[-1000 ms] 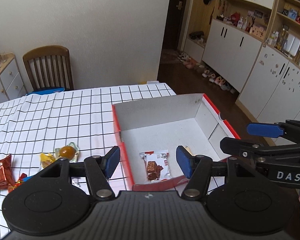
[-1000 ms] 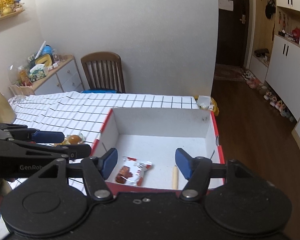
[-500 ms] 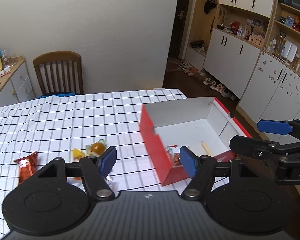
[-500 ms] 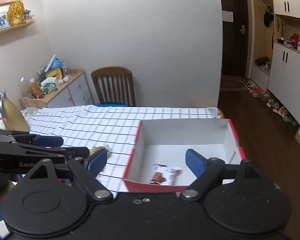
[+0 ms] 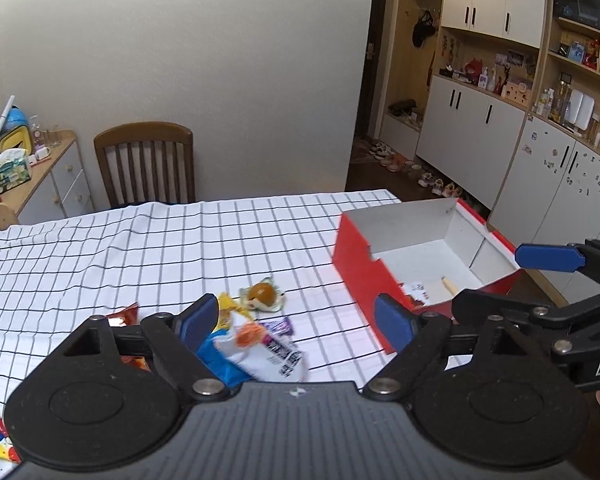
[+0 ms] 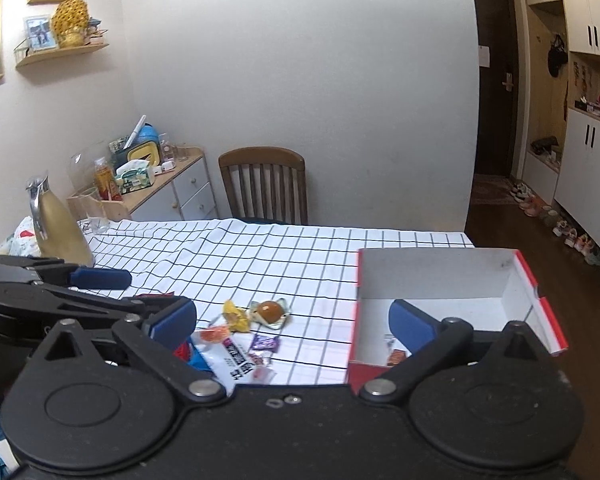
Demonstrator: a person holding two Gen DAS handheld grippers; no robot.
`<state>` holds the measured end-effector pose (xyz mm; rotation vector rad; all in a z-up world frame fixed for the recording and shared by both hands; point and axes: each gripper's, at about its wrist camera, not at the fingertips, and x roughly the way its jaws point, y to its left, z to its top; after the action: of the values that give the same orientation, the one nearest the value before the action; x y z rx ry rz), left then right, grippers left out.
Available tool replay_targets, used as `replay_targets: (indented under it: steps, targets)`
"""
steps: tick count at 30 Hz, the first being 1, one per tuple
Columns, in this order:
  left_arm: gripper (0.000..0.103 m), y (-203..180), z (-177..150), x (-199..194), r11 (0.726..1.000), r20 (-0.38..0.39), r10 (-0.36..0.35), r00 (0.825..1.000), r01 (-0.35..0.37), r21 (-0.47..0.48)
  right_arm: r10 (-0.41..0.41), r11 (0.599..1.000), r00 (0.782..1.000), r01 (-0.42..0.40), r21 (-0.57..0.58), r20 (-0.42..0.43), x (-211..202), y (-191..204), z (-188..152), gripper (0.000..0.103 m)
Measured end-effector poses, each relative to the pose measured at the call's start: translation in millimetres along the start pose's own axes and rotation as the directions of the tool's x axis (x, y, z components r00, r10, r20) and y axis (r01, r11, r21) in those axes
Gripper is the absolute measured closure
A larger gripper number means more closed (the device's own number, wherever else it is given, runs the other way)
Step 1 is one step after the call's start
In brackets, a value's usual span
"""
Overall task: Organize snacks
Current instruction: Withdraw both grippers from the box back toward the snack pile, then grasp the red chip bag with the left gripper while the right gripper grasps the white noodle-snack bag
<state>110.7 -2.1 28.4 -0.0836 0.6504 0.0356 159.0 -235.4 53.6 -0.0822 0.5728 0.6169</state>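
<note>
A red box (image 5: 364, 276) with a white inside stands at the right end of the checked tablecloth (image 5: 140, 248); a chocolate bar wrapper (image 5: 418, 292) and a pale stick (image 5: 450, 285) lie in it. Left of the box lies a loose pile of snacks: a round brown one in clear wrap (image 5: 262, 293), a yellow wrapper (image 6: 236, 314), a purple candy (image 6: 265, 343) and a white and blue packet (image 5: 268, 350). My left gripper (image 5: 296, 318) hangs over this pile, jaws opening, holding nothing. My right gripper (image 6: 292, 322) spans the pile and the box (image 6: 452, 276), jaws also opening and empty.
A wooden chair (image 6: 264, 184) stands behind the table's far edge. A gold jug (image 6: 60, 232) and a glass (image 6: 94, 210) sit at the far left corner. A cluttered side cabinet (image 6: 172, 196) lines the left wall. The table ends just right of the box.
Both grippers have swung left, from above the box to above the snack pile. Both pairs of jaws have widened. The box's contents lie as before.
</note>
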Motion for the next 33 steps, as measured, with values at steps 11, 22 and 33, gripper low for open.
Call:
replay_targets:
  steps: [11, 22, 33]
  targets:
    - [0.018, 63, -34, 8, 0.997, -0.063, 0.036, 0.997, -0.041, -0.073, -0.014, 1.0, 0.999, 0.015, 0.01, -0.051, 23, 38, -24, 0.0]
    - [0.018, 107, -65, 45, 0.991, -0.173, 0.082, 0.981, -0.098, -0.087, -0.015, 1.0, 0.992, 0.015, -0.001, -0.123, 59, 46, -39, 0.0]
    - [0.018, 124, -65, 94, 0.972, -0.275, 0.117, 0.954, -0.166, -0.164, -0.015, 0.996, 0.974, -0.006, -0.091, -0.225, 111, 50, -55, 0.003]
